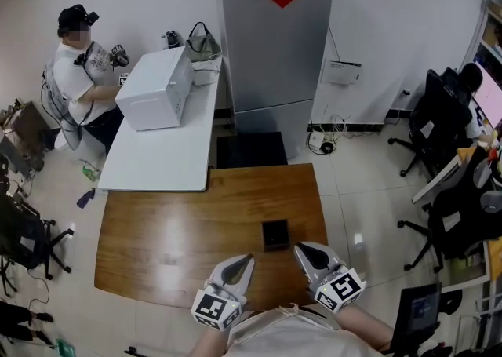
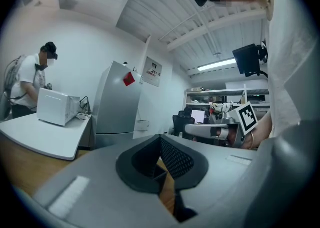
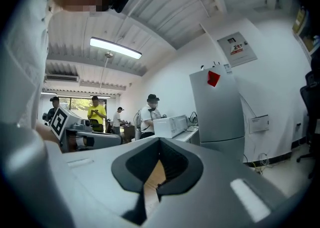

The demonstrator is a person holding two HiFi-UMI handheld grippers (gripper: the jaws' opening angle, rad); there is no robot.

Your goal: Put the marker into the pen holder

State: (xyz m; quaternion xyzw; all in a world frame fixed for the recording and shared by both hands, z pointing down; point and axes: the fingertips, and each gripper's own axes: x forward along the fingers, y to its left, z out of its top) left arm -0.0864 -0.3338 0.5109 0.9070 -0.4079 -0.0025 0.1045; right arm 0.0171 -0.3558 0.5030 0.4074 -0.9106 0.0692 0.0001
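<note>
1. The holder (image 1: pixel 274 234), a small black square box, stands on the wooden counter (image 1: pixel 172 222), low and a little right of centre in the head view. It is upright and nothing touches it.

2. I see no marker anywhere: not on the counter's bare top, not in either gripper. From above, the holder's opening is just dark, so I cannot tell whether the marker is inside it.

3. The left gripper (image 1: pixel 248 258) sits at the bottom of the frame, close to the person's body, near the holder but apart from it. In its own view the left gripper (image 2: pixel 160 139) has its jaws brought together, with only counter showing beyond them and nothing held.

4. The right gripper (image 1: pixel 298 248) is at the bottom right of the holder, also short of it. In its own view the right gripper (image 3: pixel 159 142) has its jaws closed tight, empty too.

5. My reading is that no carrying is going on now. Either the marker is already in the holder and the job is finished, or it lies out of sight and is not yet picked up. With both grippers empty and the counter bare, finished seems likelier, but that is a guess.
</note>
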